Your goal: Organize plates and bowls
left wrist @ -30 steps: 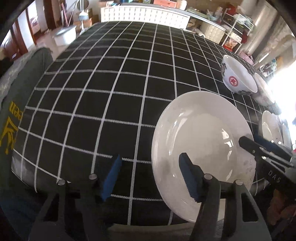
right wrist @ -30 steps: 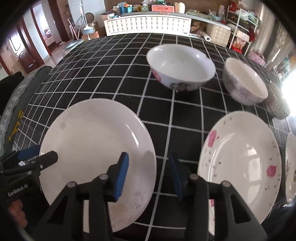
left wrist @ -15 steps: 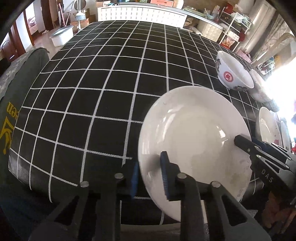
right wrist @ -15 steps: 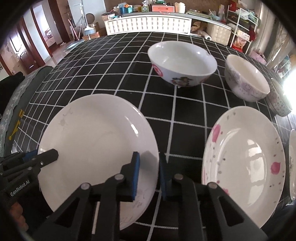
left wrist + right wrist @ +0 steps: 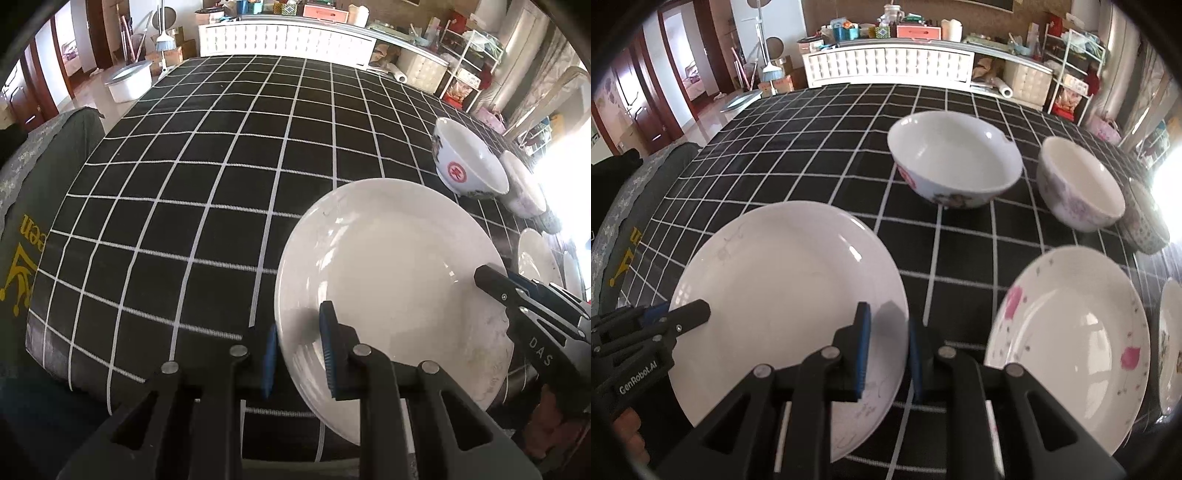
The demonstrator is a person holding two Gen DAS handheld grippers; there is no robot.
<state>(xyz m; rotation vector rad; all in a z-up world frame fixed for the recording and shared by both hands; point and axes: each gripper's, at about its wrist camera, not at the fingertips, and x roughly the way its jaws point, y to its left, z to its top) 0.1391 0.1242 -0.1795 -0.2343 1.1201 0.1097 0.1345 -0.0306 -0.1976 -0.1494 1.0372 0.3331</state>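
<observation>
A plain white plate (image 5: pixel 388 280) (image 5: pixel 783 291) lies near the front edge of the black checked tablecloth (image 5: pixel 184 177). My left gripper (image 5: pixel 299 347) is shut on its left rim, and my right gripper (image 5: pixel 888 350) is shut on its right rim. Each gripper shows in the other's view: the right gripper (image 5: pixel 517 295) and the left gripper (image 5: pixel 676 321). Whether the plate is off the cloth I cannot tell. Behind it stands a white bowl with a red emblem (image 5: pixel 955 162) (image 5: pixel 465 162), then a pale flowered bowl (image 5: pixel 1078 181). A pink-flowered plate (image 5: pixel 1071 332) lies to the right.
A dark patterned bowl (image 5: pixel 1145 225) and another plate (image 5: pixel 1171 347) sit at the far right. A grey-covered chair (image 5: pixel 37 184) stands at the table's left side. A white cabinet (image 5: pixel 886 66) and shelves (image 5: pixel 1071 85) line the back wall. The left half of the cloth is bare.
Both grippers have gone from open to shut on the white plate's rim, the left one shifting right onto the rim. Since half a second ago nothing has visibly moved.
</observation>
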